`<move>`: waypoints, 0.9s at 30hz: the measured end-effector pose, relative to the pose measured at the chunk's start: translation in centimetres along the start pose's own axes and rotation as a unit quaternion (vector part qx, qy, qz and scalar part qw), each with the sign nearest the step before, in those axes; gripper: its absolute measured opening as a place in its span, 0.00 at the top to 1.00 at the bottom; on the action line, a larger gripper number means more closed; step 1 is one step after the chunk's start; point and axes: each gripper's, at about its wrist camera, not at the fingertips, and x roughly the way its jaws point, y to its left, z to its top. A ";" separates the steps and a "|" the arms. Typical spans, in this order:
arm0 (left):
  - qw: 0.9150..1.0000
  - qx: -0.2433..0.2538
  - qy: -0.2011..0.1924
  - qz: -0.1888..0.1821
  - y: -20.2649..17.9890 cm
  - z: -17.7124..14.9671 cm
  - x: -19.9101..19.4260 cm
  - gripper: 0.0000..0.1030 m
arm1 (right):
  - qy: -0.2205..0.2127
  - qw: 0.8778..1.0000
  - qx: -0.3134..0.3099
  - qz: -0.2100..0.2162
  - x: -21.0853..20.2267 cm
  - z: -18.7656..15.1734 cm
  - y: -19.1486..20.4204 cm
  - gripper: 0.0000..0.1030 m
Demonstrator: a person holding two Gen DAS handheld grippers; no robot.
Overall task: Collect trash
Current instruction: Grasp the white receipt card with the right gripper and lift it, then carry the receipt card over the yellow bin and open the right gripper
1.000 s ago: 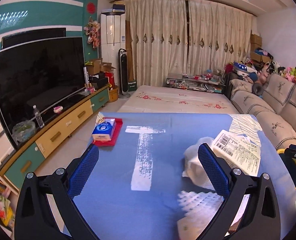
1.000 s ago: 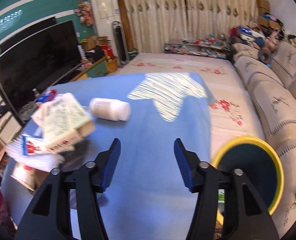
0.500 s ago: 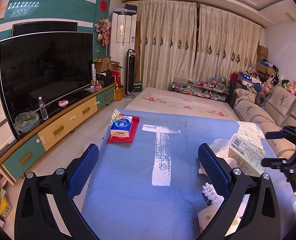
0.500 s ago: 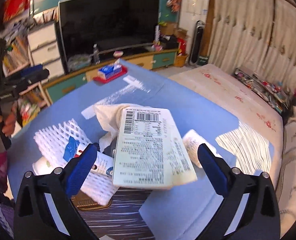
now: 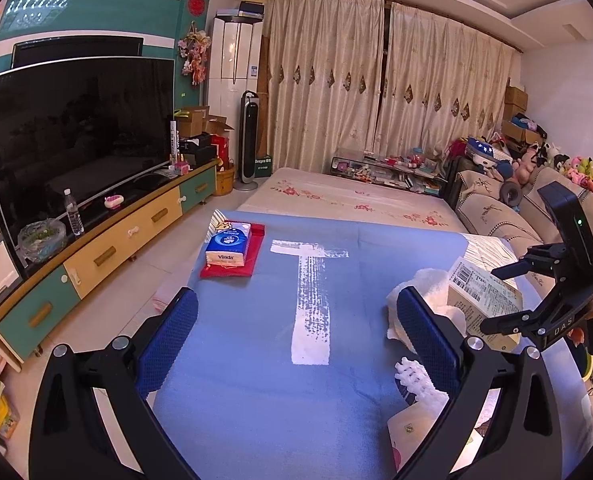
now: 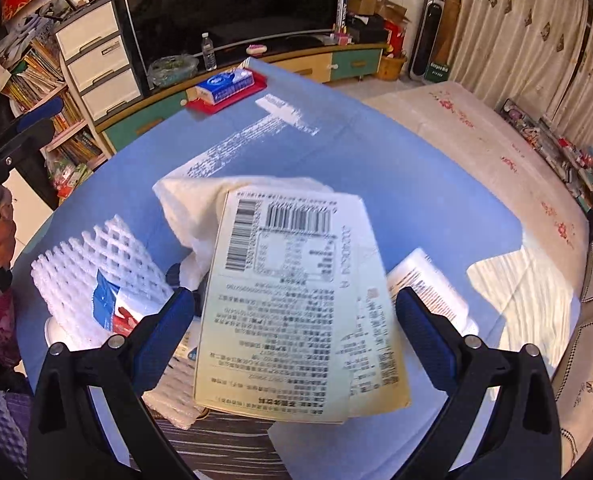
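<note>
A pile of trash lies on the blue tablecloth [image 5: 256,360]. On top is a cream carton [image 6: 296,300] with barcodes, resting on a crumpled white tissue [image 6: 200,204]. Left of them lies a white foam net [image 6: 76,268] with a blue-and-red wrapper [image 6: 108,308]. A white bottle [image 6: 428,288] lies to the right. My right gripper [image 6: 296,328] is open and tilted down over the carton, which sits between its jaws. The left wrist view shows the carton [image 5: 480,296] with the right gripper [image 5: 508,296] around it. My left gripper [image 5: 296,344] stands open over bare cloth, holding nothing.
A tissue pack [image 5: 228,246] on a red tray sits at the table's far left corner. A white T mark [image 5: 312,300] crosses the cloth. A TV cabinet [image 5: 108,248] runs along the left and a sofa [image 5: 492,208] along the right. A person's hand [image 6: 0,232] holds the left gripper.
My right gripper swung from above a yellow-rimmed bin to over the trash pile, its jaws widened, and it closed in on the carton. It has come into the left wrist view.
</note>
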 end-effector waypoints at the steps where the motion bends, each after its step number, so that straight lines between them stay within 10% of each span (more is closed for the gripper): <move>1: 1.000 -0.001 0.001 -0.002 -0.1 0.0 0.0 0.05 | 0.007 1.000 0.002 -0.005 0.3 -0.1 0.0 0.07; 5: 1.000 0.001 0.002 -0.003 -0.2 -0.1 0.1 0.05 | 0.008 1.000 0.008 -0.020 1.0 -0.2 -0.1 0.11; 7: 1.000 0.000 0.003 -0.003 -0.2 -0.1 0.1 0.05 | 0.006 1.000 0.013 -0.018 0.8 -0.3 0.0 0.34; 27: 0.998 0.034 -0.010 -0.047 -4.9 0.1 -3.0 0.05 | -0.093 0.985 0.125 -0.073 -7.2 -8.4 -1.7 0.34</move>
